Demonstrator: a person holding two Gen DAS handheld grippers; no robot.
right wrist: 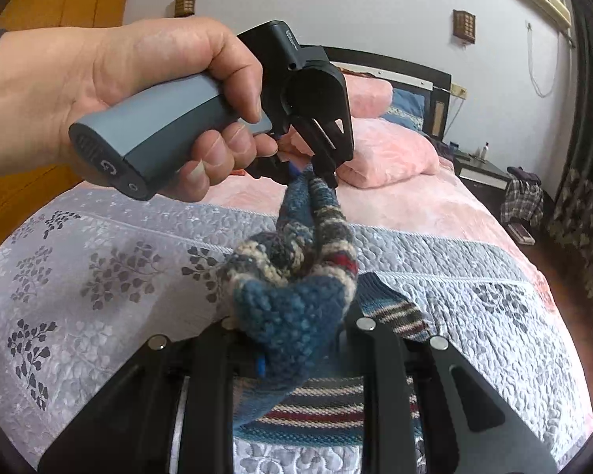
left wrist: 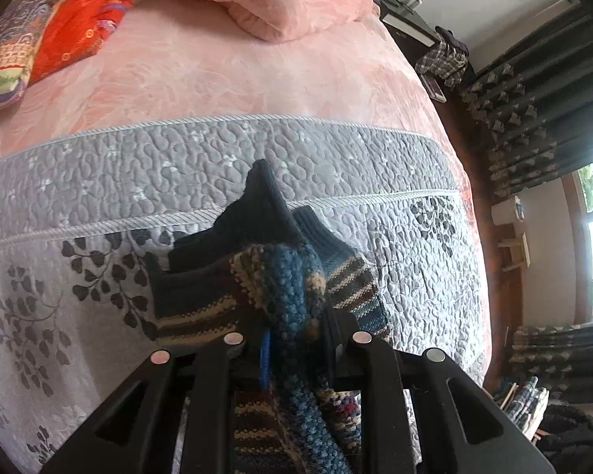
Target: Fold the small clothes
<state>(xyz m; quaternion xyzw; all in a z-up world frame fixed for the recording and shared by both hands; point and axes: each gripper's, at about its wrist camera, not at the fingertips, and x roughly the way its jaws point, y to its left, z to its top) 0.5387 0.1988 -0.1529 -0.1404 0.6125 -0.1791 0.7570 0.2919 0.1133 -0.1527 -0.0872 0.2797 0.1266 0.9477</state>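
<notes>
Above the grey quilted bedspread (right wrist: 99, 276) of a bed, I hold a striped knitted garment (right wrist: 296, 260) stretched between both tools. My left hand-held gripper (right wrist: 316, 173), gripped by a hand (right wrist: 138, 91), is clamped on one bunched end. My right hand-held gripper (right wrist: 292, 339) pinches the other end tight. The dark cuff (left wrist: 265, 205) lies on the quilt. The risk, as I judge it: thick, twisted knit could slip from either pinch, or set down crooked, spoiling the fold.
</notes>
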